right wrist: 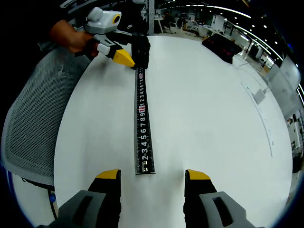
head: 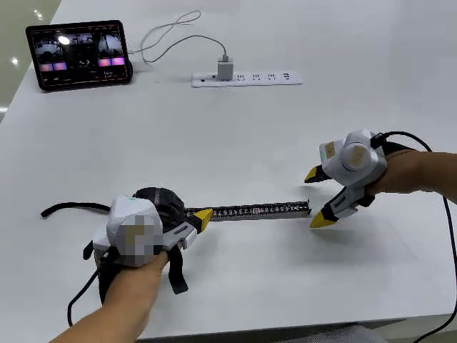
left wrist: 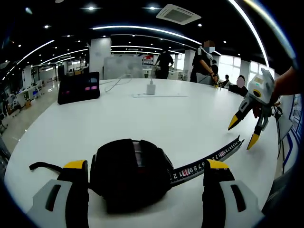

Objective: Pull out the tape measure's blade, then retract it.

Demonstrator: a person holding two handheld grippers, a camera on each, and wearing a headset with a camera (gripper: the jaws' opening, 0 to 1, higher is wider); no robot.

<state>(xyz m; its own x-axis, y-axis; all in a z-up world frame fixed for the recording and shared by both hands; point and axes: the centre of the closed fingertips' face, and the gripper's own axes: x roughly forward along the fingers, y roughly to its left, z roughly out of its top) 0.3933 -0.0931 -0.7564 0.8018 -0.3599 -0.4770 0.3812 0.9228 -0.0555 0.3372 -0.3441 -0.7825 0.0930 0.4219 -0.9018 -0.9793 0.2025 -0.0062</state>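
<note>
On the white table [head: 250,128], the left gripper [left wrist: 146,166] stands open astride the round black tape measure case [head: 161,202], one yellow-tipped jaw close against it and the other a little apart. The black numbered steel blade [head: 257,210] lies flat, drawn out rightward. Its end rests between the spread jaws of the right gripper [head: 317,199], touching neither.

The head view looks forward and down from above the near edge of the table [head: 285,143], reaching the tablet [head: 78,54] and power strip [head: 246,77] at the far side. The left gripper view sits low, close behind the tape measure [left wrist: 130,171], and faces along the blade [left wrist: 227,150] to the right gripper [left wrist: 242,134]. The right gripper view looks down the same blade from its other end, towards the left gripper [right wrist: 127,53]. All three views share the blade.
</note>
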